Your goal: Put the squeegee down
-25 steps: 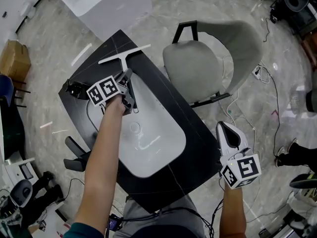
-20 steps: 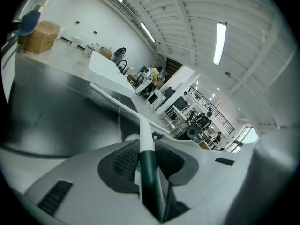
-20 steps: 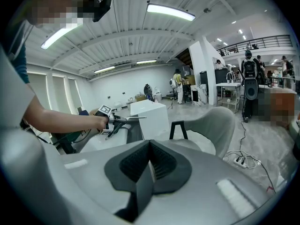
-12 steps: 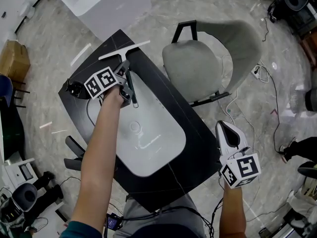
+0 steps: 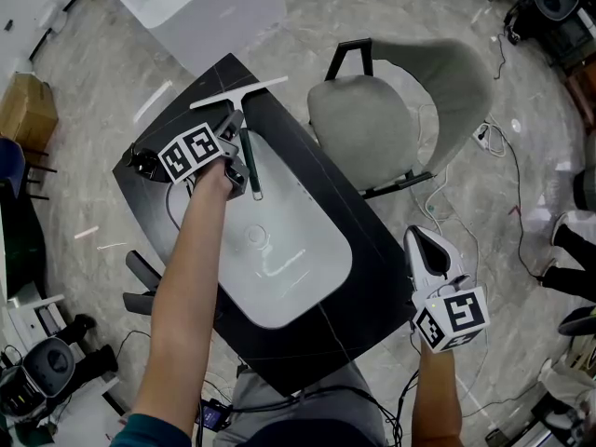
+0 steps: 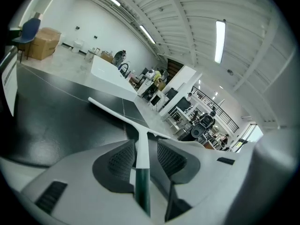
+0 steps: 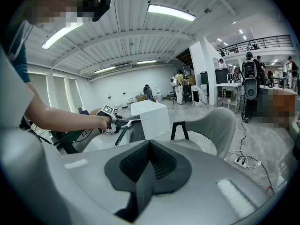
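Left gripper (image 6: 146, 148): jaws have just been opening and stand wide apart. The squeegee with white T-shaped blade and dark green handle (image 5: 239, 119) lies between them, both pads clear of the handle, so nothing is gripped. The blade rests just ahead of the tips on the black stone-look counter (image 5: 303, 170). The green end runs back under the gripper body, over the rim of the white oval basin (image 5: 289, 259). From above it is hard to tell whether the handle bears wholly on the counter or partly on the gripper.

Right gripper (image 7: 149, 149): jaws together, nothing between them, held well apart from the squeegee.

Risks, as judged:
- The handle sits in the jaw gap, so a straight pull back could catch a pad on it and drag the squeegee toward the basin
- The green end overhangs a glossy, sloping rim, so a small nudge could pivot it into the bowl
- Lifting clear before withdrawing looks safer

Surface: polished, dark, faintly veined.

Room: pale marble-pattern floor (image 5: 84, 184). A grey shell chair (image 5: 391, 119) stands to the right of the left gripper and a white block (image 5: 200, 7) beyond the blade. Open hall with ceiling strip lights
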The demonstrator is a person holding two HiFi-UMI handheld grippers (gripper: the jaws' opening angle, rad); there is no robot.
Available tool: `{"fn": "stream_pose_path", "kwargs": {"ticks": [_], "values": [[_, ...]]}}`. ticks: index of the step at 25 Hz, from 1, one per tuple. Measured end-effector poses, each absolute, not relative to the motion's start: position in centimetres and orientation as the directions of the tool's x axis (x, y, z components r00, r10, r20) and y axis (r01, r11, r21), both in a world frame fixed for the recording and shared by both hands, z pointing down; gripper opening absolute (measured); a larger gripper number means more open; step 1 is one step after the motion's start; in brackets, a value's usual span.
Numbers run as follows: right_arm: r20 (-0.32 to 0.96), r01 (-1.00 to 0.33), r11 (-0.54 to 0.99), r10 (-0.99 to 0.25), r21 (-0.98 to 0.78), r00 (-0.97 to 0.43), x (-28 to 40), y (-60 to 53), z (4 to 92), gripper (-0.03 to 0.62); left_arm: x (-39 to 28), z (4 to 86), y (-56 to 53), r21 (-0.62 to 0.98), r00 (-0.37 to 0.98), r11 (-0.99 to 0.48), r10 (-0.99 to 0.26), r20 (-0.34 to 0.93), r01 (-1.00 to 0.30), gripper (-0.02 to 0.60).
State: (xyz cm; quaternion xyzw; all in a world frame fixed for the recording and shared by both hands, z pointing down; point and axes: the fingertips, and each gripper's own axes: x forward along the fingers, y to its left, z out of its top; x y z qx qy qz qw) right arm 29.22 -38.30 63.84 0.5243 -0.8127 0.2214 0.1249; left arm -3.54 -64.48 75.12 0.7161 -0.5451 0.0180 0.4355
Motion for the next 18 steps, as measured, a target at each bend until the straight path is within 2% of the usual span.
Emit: {"fn": "stream_pose_path", "kwargs": {"ticks": [9,12,18], "values": [[0.385,-0.905,0.367,-0.820,-0.215,-0.424,28.0,-38.6,59.8,0.011,-2.6,68.1,-61.7,0.532,0.410,-0.134,-0.797,0.443,-0.836,0.131],[0.359,-0.902,0.381,-0.828,-0.203,-0.431,27.0,-38.3,57.4,0.011,-1.7,64.1,-59.7,0.512,0.438,-0.201,-0.806,0.398,-0.835,0.107],[0.289,-0.905,0.386,-0.858,-0.179,-0.424,25.7,-37.3,51.9,0.011,-0.6,52.7,-54.2,0.455,0.504,-0.367,-0.833,0.226,-0.811,0.013]]}}
